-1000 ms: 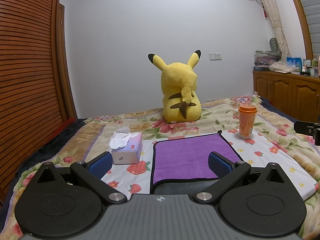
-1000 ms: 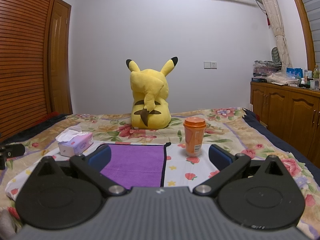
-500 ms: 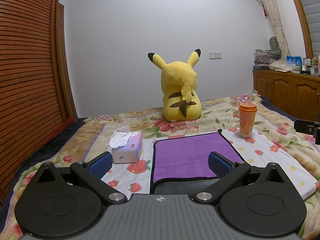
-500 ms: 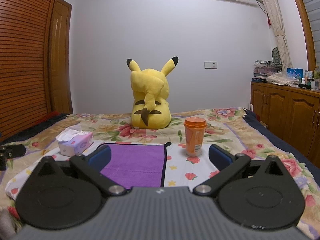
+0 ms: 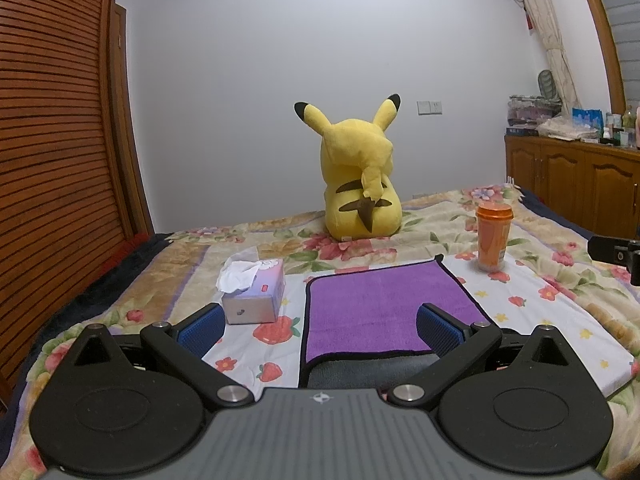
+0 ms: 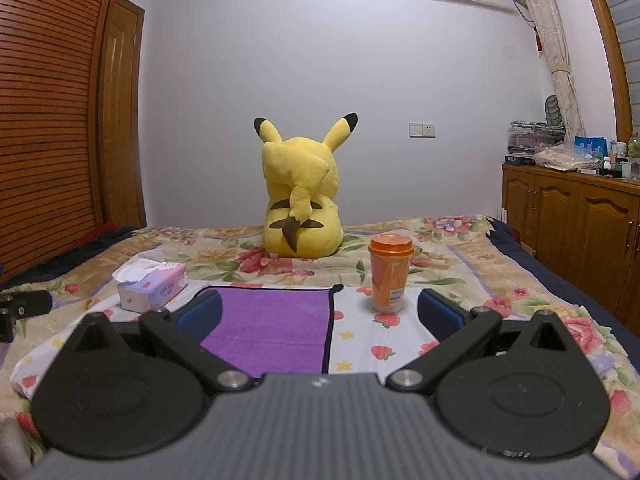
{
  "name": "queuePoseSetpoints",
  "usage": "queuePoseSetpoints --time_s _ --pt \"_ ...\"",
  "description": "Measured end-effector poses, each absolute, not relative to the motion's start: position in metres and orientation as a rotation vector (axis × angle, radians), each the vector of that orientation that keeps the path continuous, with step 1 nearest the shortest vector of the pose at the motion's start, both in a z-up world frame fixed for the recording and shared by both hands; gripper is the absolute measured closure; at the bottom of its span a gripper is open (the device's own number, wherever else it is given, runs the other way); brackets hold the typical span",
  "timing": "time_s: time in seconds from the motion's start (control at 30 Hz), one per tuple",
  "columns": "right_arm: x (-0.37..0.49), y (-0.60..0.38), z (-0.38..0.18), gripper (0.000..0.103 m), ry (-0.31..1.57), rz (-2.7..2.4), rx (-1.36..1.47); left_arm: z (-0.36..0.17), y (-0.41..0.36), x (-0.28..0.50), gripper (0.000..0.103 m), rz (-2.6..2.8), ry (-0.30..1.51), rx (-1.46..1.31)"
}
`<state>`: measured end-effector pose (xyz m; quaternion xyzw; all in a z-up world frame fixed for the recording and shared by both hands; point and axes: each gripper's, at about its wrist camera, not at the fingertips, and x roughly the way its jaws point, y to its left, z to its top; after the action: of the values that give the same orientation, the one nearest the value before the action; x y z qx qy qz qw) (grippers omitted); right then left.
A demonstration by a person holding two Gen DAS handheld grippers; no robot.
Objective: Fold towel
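Observation:
A purple towel (image 5: pixel 380 304) with a dark border lies flat on the flowered bed; its near part shows a grey side (image 5: pixel 360 372). It also shows in the right wrist view (image 6: pixel 276 324). My left gripper (image 5: pixel 320 326) is open and empty, held above the towel's near edge, apart from it. My right gripper (image 6: pixel 320 312) is open and empty, above the towel's right edge. The tip of the right gripper shows at the left wrist view's right edge (image 5: pixel 612 250). The left one shows at the right wrist view's left edge (image 6: pixel 24 306).
A tissue box (image 5: pixel 254 294) sits left of the towel. An orange cup (image 5: pixel 493 236) stands to its right. A yellow Pikachu plush (image 5: pixel 356 184) sits behind it. A slatted wooden wall (image 5: pixel 48 140) is on the left, a wooden cabinet (image 5: pixel 580 188) on the right.
Both grippers stay open. The views barely shift; the scene has slid a little, nothing on the bed has moved.

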<state>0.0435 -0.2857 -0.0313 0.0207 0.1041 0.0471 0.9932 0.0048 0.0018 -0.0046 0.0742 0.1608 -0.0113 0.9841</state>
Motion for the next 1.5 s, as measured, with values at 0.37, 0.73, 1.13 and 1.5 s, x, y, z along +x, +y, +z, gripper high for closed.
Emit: queuePoseSetpoints --time_s 0.37,0.73,1.13,1.5 --pt "0.047 -0.281 -0.035 0.0 0.245 0.094 0.033 -0.011 -0.001 0.005 0.0 -0.035 0.38 0.164" --pt "0.064 -0.277 -0.038 0.0 0.274 0.11 0.012 -0.017 -0.005 0.022 0.0 -0.042 0.44 0.181" --pt "0.085 -0.269 -0.041 0.0 0.315 0.154 -0.016 -0.026 -0.004 0.057 0.0 -0.058 0.512 0.197" --pt "0.111 -0.265 -0.048 0.0 0.384 0.18 -0.016 -0.037 0.0 0.088 0.0 -0.062 0.558 0.209"
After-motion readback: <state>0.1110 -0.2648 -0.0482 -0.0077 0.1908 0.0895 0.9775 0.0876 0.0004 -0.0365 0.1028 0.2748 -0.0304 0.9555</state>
